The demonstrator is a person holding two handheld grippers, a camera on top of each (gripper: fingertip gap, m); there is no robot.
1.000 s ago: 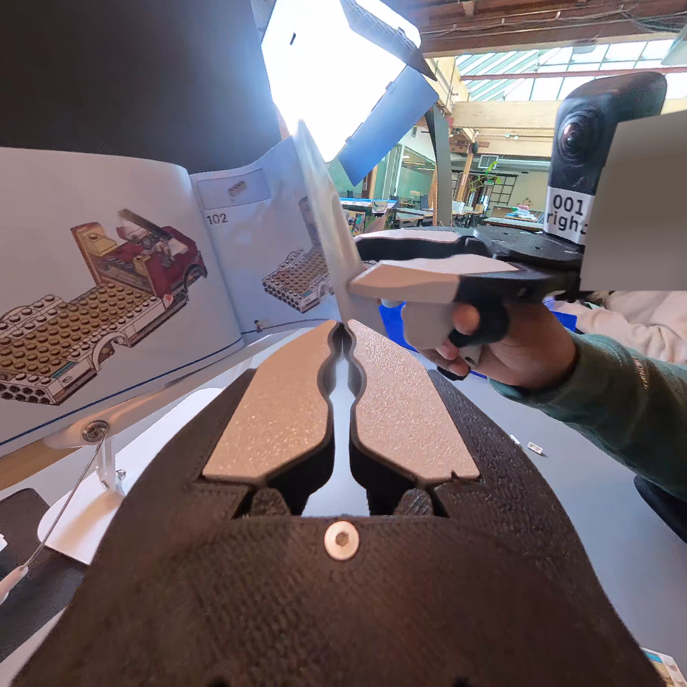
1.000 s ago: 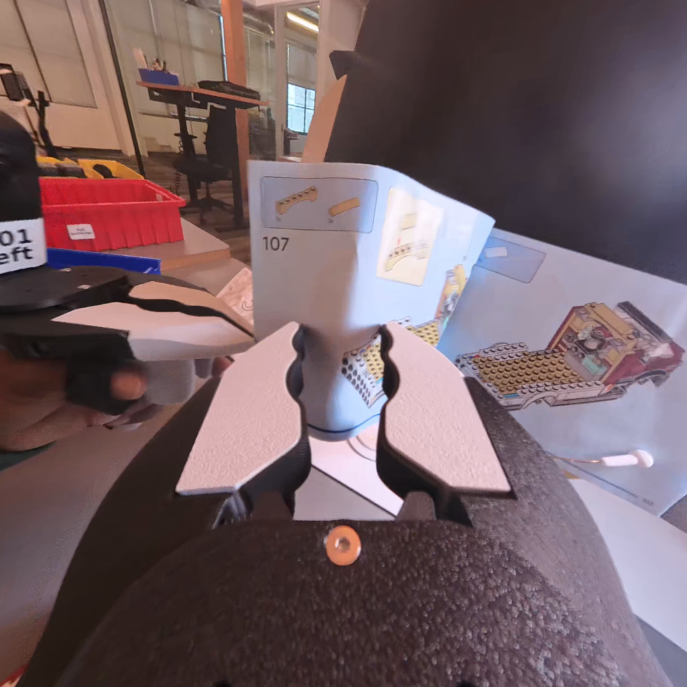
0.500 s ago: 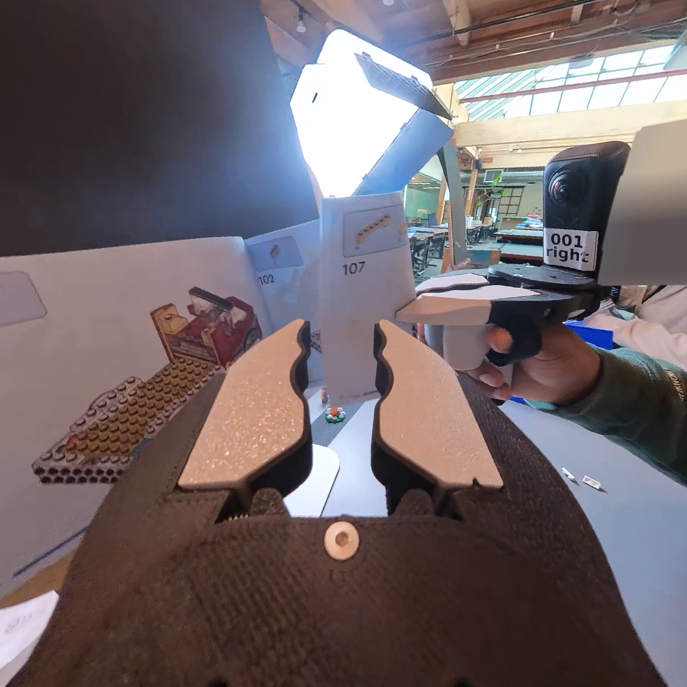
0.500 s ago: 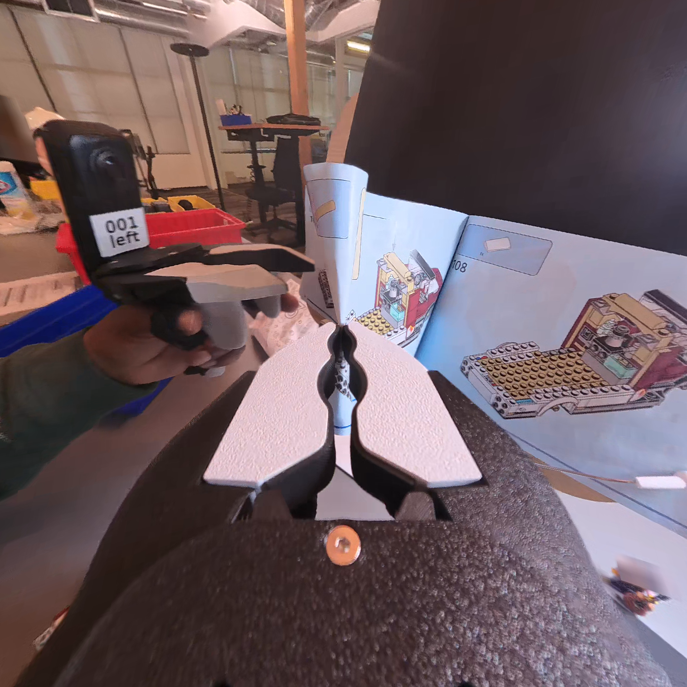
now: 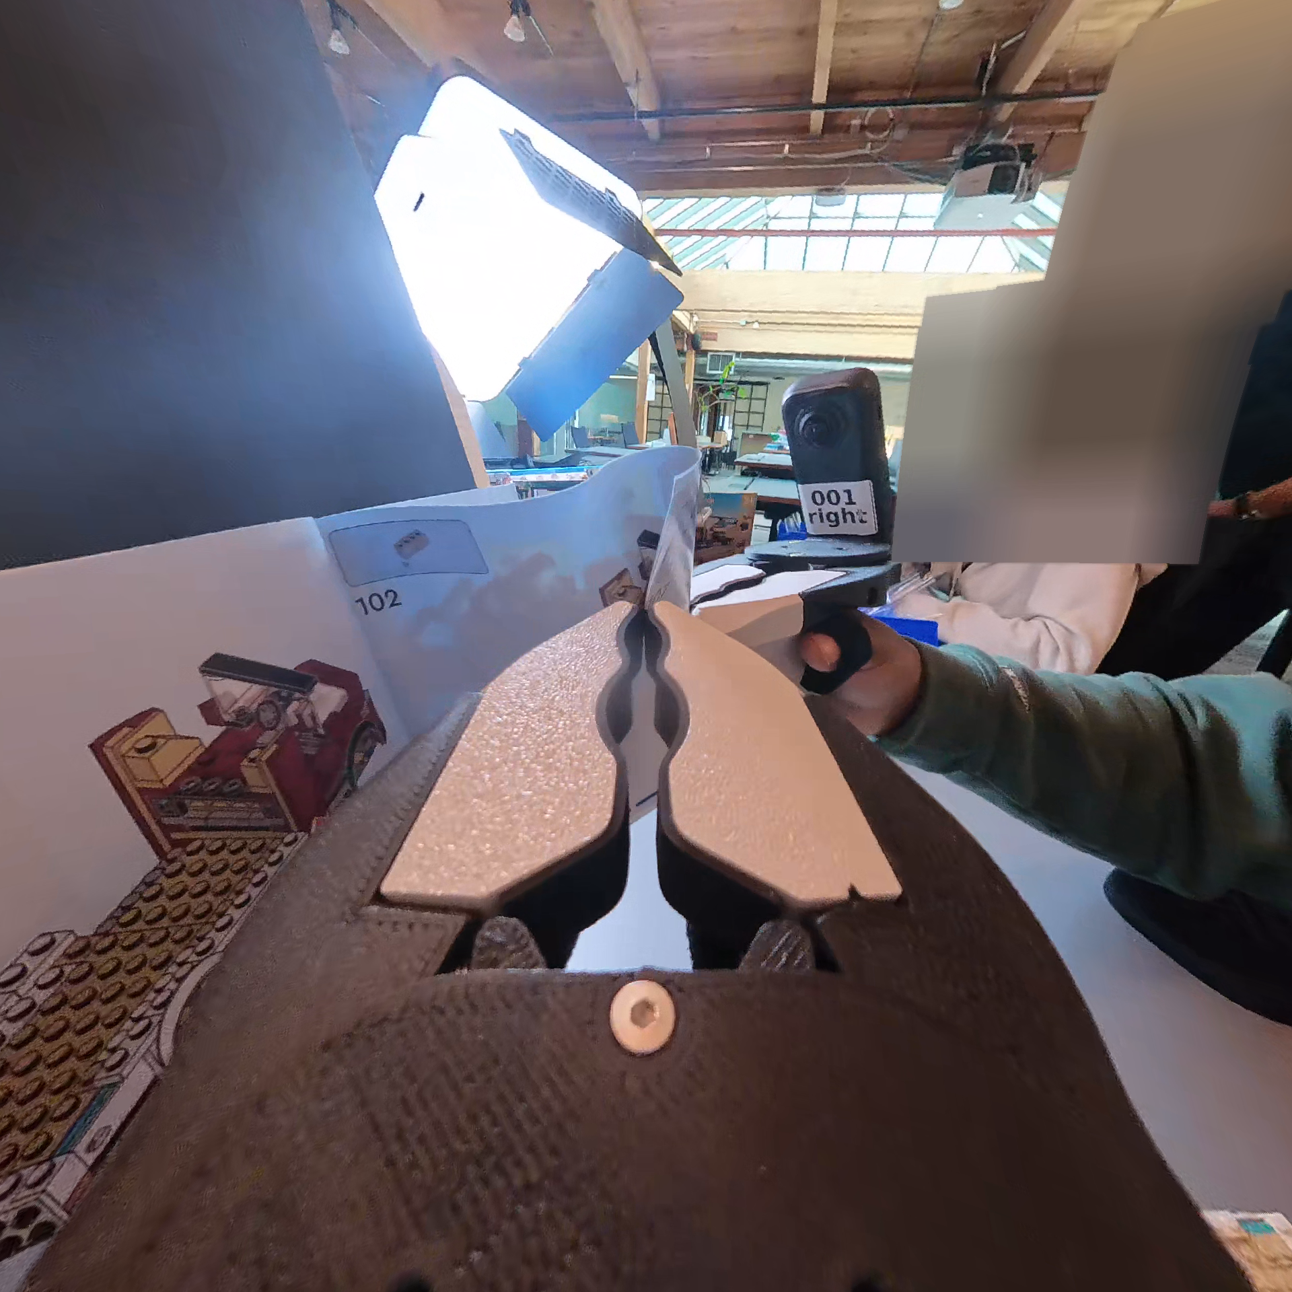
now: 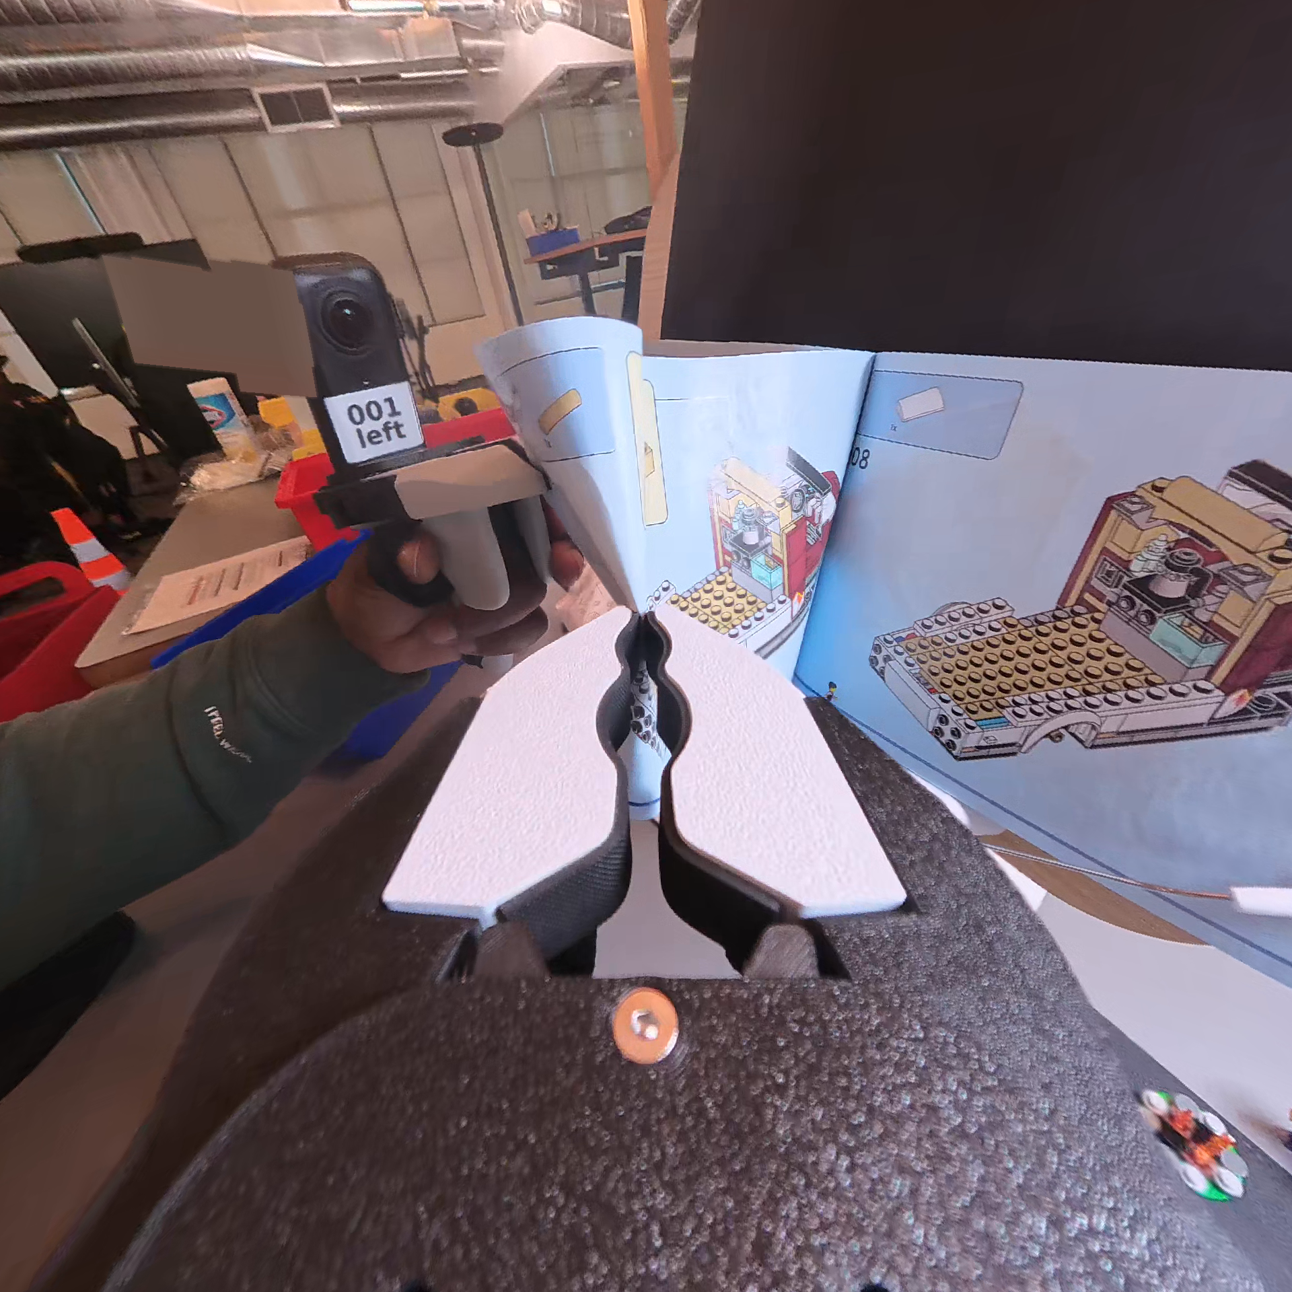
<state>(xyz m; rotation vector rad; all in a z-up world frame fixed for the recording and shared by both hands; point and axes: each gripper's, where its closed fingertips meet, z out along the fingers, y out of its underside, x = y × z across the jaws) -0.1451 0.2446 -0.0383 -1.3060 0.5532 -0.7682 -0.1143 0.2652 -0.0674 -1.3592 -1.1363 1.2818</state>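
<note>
surface: pale grey table (image 5: 1153, 1049) | on it: open instruction booklet (image 6: 1049, 559) (propped up on a stand, pages facing the cameras) | small round brick flower piece (image 6: 1195, 1153) near right edge | paper scrap (image 5: 1251, 1241) at corner

Wooden beam ceiling (image 5: 804, 63), skylights (image 5: 839, 241), bright panel lamp (image 5: 482, 238) (tilted), distant desks (image 6: 587, 248)
</note>
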